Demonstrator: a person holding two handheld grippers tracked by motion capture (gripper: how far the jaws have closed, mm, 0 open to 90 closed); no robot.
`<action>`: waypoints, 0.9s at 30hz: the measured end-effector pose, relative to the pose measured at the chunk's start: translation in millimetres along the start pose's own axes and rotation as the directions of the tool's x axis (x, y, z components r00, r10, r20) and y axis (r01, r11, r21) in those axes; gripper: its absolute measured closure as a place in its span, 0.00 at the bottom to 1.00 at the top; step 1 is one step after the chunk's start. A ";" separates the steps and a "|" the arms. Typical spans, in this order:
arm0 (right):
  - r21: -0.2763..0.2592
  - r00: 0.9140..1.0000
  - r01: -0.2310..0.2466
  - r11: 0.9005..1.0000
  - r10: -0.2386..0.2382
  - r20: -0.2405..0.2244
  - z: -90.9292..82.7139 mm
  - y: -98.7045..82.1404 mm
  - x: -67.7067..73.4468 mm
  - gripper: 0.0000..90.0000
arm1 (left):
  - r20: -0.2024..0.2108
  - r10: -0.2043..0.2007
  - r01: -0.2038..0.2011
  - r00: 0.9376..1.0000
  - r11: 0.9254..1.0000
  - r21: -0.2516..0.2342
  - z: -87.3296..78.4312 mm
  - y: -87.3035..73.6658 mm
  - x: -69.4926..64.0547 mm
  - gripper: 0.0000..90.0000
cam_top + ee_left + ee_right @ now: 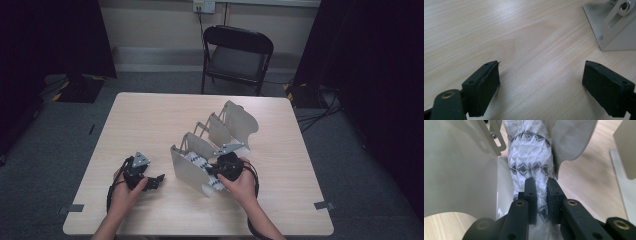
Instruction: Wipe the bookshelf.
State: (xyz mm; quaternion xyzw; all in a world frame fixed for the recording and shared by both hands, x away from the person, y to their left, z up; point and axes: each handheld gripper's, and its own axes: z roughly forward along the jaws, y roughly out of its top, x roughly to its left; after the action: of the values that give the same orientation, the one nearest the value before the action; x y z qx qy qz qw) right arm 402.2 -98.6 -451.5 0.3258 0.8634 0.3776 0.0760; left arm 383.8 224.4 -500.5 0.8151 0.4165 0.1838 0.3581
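My right gripper (541, 195) has its jaws clenched on one white patterned cloth (529, 155), in the nearest slot of the one grey rack (187, 167) with four plates; my left gripper (541, 87) rests released on the worktop (150, 120), beside the rack.

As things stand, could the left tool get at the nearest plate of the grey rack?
Probably yes. The left tool rests open on bare table, and the grey rack stands just beside it with nothing between. The right tool, shut on the white patterned cloth, works in the slot behind that plate.
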 end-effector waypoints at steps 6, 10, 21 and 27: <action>0.024 1.000 -0.001 1.000 0.001 -0.008 7.3 -7.9 1.7 0.90 | 0.000 0.000 0.000 1.000 1.000 0.000 0.0 0.0 0.0 0.16; 0.031 1.000 0.002 1.000 -0.002 -0.009 8.4 -13.0 3.0 0.90 | 0.000 0.000 0.000 1.000 1.000 0.000 0.0 0.0 0.0 0.16; -0.053 0.999 0.042 0.998 -0.043 -0.007 -32.3 7.3 8.9 0.90 | 0.000 0.000 0.000 1.000 1.000 0.000 0.0 0.0 0.0 0.16; -0.142 0.996 0.089 0.986 -0.089 0.007 -62.5 39.8 17.5 0.90 | 0.000 0.000 0.000 1.000 1.000 0.000 0.0 0.0 0.0 0.16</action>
State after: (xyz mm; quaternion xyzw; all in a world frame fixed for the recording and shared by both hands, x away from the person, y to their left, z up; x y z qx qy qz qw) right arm 385.2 -105.4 -377.6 0.2807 0.8480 0.4344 0.1159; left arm 383.8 224.4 -500.5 0.8151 0.4165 0.1839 0.3582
